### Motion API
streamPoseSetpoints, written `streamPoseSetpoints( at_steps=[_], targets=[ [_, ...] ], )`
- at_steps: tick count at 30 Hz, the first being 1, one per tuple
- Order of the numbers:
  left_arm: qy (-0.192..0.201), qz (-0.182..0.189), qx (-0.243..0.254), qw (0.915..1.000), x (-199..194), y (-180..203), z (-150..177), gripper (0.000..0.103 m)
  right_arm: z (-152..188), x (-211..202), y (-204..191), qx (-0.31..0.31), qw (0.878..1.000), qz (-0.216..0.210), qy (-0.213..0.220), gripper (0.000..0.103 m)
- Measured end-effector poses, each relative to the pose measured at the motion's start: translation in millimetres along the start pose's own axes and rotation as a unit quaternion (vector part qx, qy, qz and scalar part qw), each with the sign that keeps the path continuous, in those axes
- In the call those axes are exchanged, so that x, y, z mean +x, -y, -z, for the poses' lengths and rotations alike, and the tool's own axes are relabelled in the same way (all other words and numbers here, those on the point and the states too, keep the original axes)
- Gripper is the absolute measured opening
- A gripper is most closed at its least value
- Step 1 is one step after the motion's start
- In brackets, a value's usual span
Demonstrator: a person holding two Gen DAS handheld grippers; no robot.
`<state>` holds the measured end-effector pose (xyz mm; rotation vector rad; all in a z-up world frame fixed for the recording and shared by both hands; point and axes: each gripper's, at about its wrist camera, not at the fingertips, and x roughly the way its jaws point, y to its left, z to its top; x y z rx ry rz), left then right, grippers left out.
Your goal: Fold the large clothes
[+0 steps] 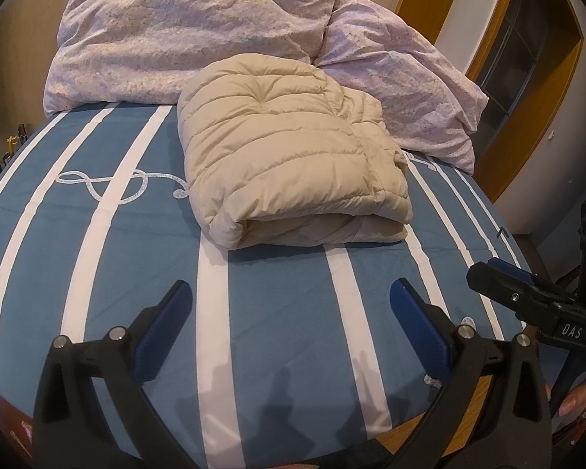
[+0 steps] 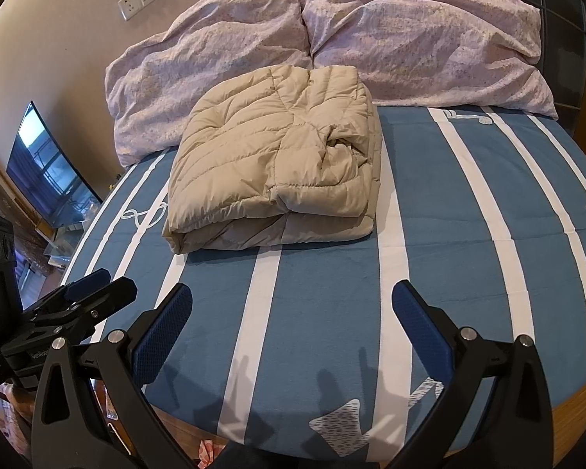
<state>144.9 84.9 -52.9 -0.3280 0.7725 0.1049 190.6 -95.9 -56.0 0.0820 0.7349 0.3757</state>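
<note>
On the striped bed [image 1: 97, 273], the beige padded jacket [image 1: 293, 164] lies folded into a compact stack just short of the lilac pillows [image 1: 183, 31], its rolled edge facing the foot. Left gripper [image 1: 291, 332] and right gripper [image 2: 293, 332] hang near the bed's foot, apart from the jacket, jaws spread wide and empty (a withdrawn posture). Folding appears complete; the layers rest under their own bulk.

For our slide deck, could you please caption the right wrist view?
Folded beige puffer jacket on the striped bed; right gripper open and empty above the sheet.
</note>
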Motion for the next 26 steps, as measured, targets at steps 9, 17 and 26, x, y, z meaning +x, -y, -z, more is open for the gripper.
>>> streamPoseSetpoints(
  at_steps=[9,17,26],
  targets=[
    [-0.001,-0.003,-0.002,1.0000,0.5,-1.7,-0.2,0.101,3.0,1.1,-3.6,0.000,1.000,-0.004,-0.003,0.102],
    [-0.005,-0.009,-0.002,0.9999,1.6,-2.0,0.0,0.101,4.5,2.2,-5.7,0.002,1.000,-0.004,-0.005,0.102],
    [-0.005,-0.009,-0.003,0.9999,2.1,-1.2,0.0,0.101,3.8,2.1,-3.8,0.003,1.000,-0.004,-0.005,0.102]
  ],
)
